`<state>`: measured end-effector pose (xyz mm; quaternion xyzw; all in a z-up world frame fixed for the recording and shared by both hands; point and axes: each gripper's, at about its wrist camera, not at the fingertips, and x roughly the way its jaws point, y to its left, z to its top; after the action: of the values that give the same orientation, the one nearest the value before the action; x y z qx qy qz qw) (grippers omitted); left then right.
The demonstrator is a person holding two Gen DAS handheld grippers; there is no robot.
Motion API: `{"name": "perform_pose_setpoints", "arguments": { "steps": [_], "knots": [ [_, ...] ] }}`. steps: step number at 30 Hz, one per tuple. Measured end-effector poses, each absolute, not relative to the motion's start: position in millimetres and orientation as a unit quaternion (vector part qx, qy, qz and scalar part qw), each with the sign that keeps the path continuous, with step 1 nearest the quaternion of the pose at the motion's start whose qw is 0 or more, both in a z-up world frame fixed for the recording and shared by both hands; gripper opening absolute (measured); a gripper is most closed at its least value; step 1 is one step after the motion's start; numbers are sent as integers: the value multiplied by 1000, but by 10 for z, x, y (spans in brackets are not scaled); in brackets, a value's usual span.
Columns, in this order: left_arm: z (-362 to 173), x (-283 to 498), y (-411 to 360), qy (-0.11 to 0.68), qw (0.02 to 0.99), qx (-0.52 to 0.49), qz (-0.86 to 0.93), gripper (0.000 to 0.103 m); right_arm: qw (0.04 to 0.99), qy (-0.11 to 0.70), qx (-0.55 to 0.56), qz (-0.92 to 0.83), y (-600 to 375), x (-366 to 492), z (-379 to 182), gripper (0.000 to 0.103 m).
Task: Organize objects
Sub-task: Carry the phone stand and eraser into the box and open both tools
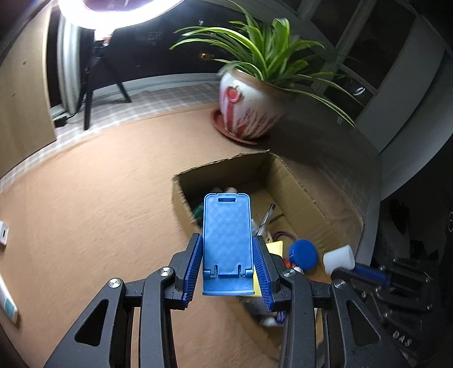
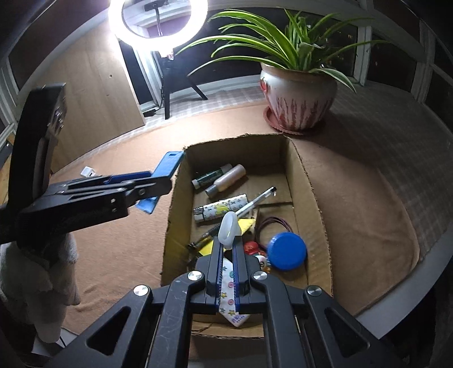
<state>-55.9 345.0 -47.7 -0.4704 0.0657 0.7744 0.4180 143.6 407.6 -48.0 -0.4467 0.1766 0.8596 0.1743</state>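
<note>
My left gripper point(image 1: 228, 254) is shut on a blue plastic phone stand point(image 1: 227, 226) and holds it in the air by the left wall of an open cardboard box point(image 1: 305, 195); the stand also shows in the right wrist view point(image 2: 167, 167). My right gripper point(image 2: 228, 249) is shut on a small white plastic cap point(image 2: 228, 229) and hangs over the near part of the box point(image 2: 311, 184). The box holds two small bottles point(image 2: 223, 179), a patterned tube point(image 2: 219, 211), a pen point(image 2: 257, 199), a blue round lid point(image 2: 287, 250) and a yellow card point(image 2: 245, 226).
A potted spider plant point(image 2: 297, 96) stands behind the box. A ring light on a tripod point(image 2: 158, 22) stands at the back left. A white charger point(image 2: 88, 171) lies on the brown cloth left of the box. The table edge point(image 2: 396, 300) runs close on the right.
</note>
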Motion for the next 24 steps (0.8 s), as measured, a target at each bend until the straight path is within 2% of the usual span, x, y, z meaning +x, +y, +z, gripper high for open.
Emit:
{"name": "perform_pose_setpoints", "arguments": {
  "steps": [8, 11, 12, 13, 14, 15, 24],
  "knots": [
    [-484, -493, 3773, 90, 422, -462, 775, 39, 178, 184, -445, 858, 4157, 1483, -517, 6],
    [-466, -472, 3803, 91, 425, -454, 778, 40, 173, 188, -445, 858, 4168, 1498, -520, 13],
    [-453, -473, 3794, 87, 425, -449, 781, 56, 166, 192, -449, 857, 4170, 1496, -529, 30],
    [-446, -483, 3777, 86, 422, -448, 783, 68, 165, 196, -448, 857, 4168, 1504, -530, 54],
    [-435, -491, 3757, 85, 416, -444, 789, 87, 167, 198, -442, 859, 4166, 1514, -522, 62],
    [-417, -494, 3734, 84, 412, -439, 794, 89, 170, 193, -435, 863, 4145, 1532, -500, 66],
    [-325, -537, 3570, 83, 406, -432, 801, 90, 171, 177, -431, 868, 4052, 1494, -427, 66]
  ]
}}
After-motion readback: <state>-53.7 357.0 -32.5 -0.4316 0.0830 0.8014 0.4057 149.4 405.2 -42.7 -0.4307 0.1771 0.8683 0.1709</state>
